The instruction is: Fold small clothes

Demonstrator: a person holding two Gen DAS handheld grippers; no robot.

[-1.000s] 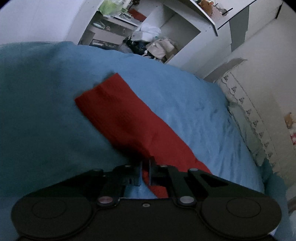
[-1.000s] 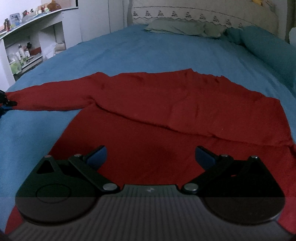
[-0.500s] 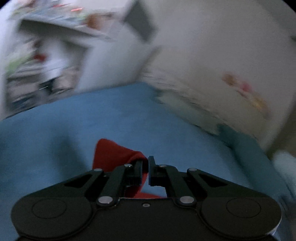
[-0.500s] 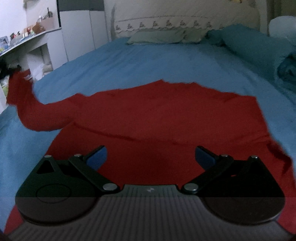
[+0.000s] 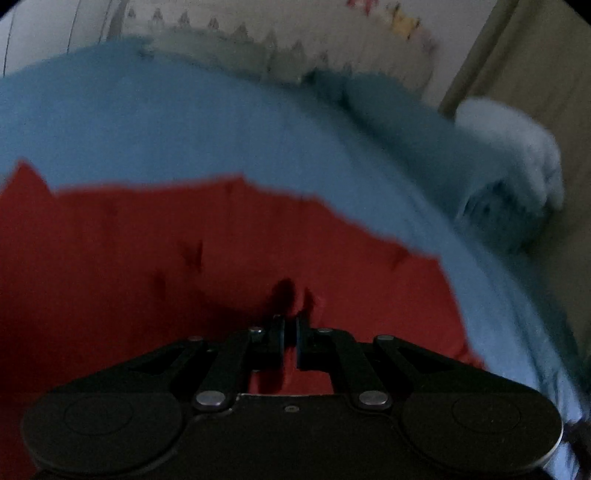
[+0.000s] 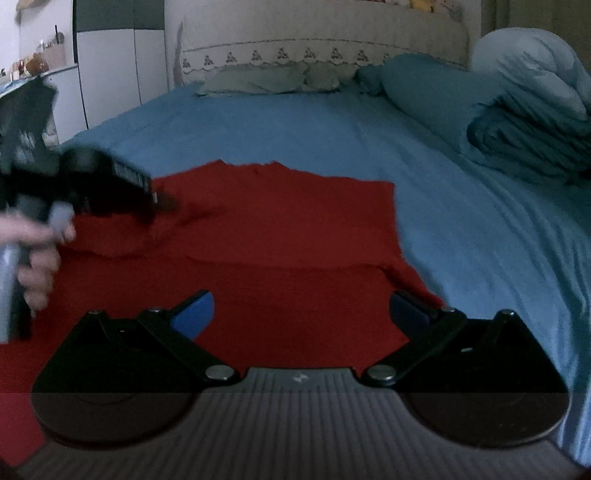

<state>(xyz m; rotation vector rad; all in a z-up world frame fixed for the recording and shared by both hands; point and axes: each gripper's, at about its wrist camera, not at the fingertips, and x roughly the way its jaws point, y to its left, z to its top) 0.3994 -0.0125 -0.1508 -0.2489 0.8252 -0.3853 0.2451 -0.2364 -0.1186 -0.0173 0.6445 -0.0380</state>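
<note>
A dark red long-sleeved garment point(image 6: 277, 229) lies flat on the blue bedsheet point(image 6: 295, 129). In the left wrist view my left gripper point(image 5: 290, 332) is shut, with a pinch of the garment's red sleeve cloth between its pads, above the garment body point(image 5: 147, 258). The right wrist view shows that same left gripper point(image 6: 162, 201), blurred, over the garment's left part, held by a person's hand point(image 6: 37, 258). My right gripper point(image 6: 301, 314) stands open above the near part of the garment, with nothing between its blue pads point(image 6: 194, 315).
A rolled blue duvet point(image 6: 535, 122) lies along the bed's right side. Pale pillows point(image 6: 258, 79) rest against the headboard point(image 6: 314, 33). White cabinets point(image 6: 107, 74) stand at the far left. The bed's right edge point(image 5: 535, 314) drops off beside the garment.
My left gripper swung the sleeve from far out on the left up and across onto the garment body. The right gripper shifted rightwards and stayed open.
</note>
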